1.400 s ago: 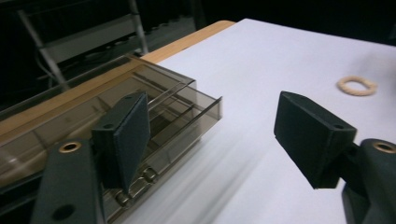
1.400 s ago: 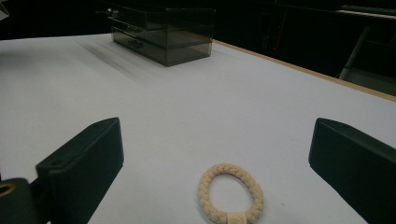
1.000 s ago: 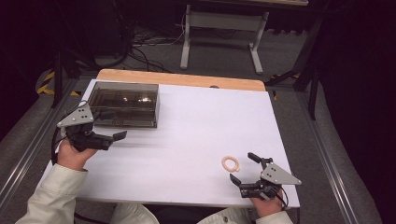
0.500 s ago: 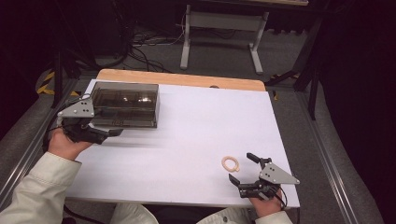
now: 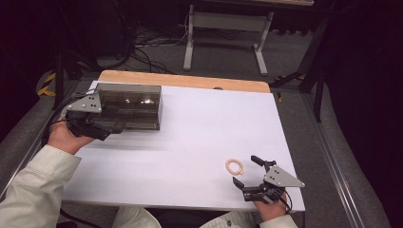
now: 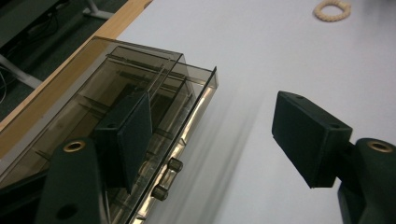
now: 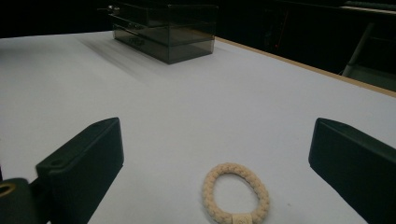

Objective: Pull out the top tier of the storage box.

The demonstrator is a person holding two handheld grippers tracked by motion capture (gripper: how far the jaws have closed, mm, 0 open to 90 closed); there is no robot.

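Observation:
A smoked clear drawer box (image 5: 128, 103) stands at the table's far left, with two small knobs (image 6: 167, 178) on its front. My left gripper (image 5: 113, 132) is open at the box's front left corner; in the left gripper view (image 6: 217, 135) one jaw overlaps the box front and the other is over bare table. A cream braided ring (image 5: 234, 166) lies near the front right. My right gripper (image 5: 245, 170) is open just behind it, and in the right gripper view (image 7: 219, 140) the ring (image 7: 236, 196) lies between the jaws, low on the table.
The white table top (image 5: 214, 128) has a wooden strip (image 5: 180, 80) along its far edge. Beyond it are a grey stand (image 5: 223, 28) and cables on the floor. In the right gripper view the box (image 7: 166, 32) is far off.
My left gripper has moved away from me and up to the drawer box's front. The right gripper and the ring have stayed put.

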